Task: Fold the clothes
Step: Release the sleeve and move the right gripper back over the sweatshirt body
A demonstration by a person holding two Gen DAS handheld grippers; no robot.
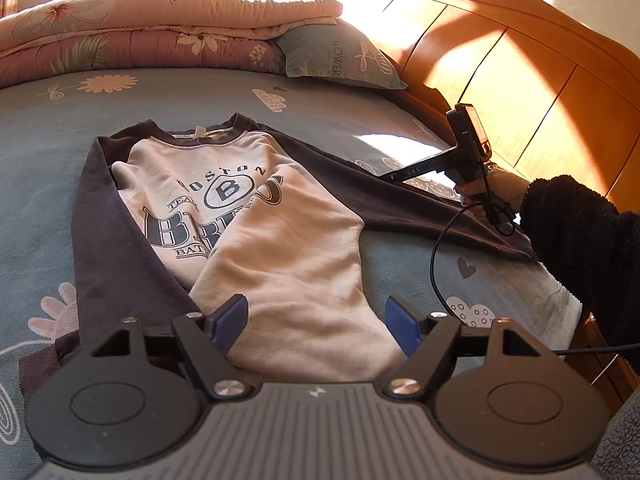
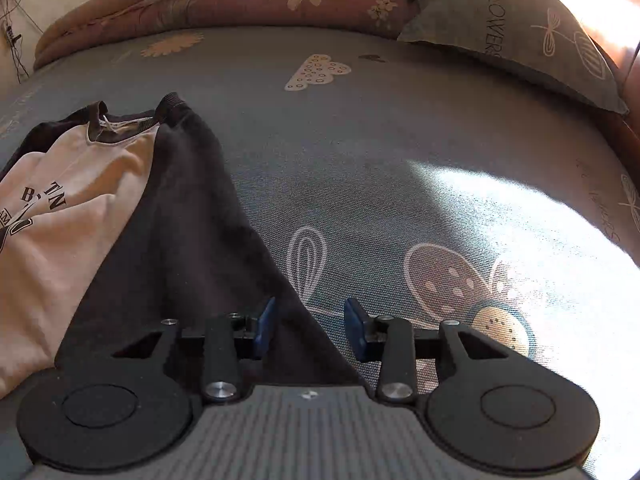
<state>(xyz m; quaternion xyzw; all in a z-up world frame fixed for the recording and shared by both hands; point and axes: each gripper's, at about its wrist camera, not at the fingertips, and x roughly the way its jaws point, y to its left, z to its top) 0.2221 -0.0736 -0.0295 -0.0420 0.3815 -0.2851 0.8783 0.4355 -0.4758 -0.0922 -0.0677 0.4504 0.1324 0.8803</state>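
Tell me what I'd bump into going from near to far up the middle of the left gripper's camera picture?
left gripper → cream sweatshirt → blue flowery bedsheet → folded pink quilt

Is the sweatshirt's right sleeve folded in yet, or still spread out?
Still spread: the right sleeve lies out across the bedsheet, away from the body.

cream sweatshirt (image 1: 256,216), dark sleeves, half-folded on bed
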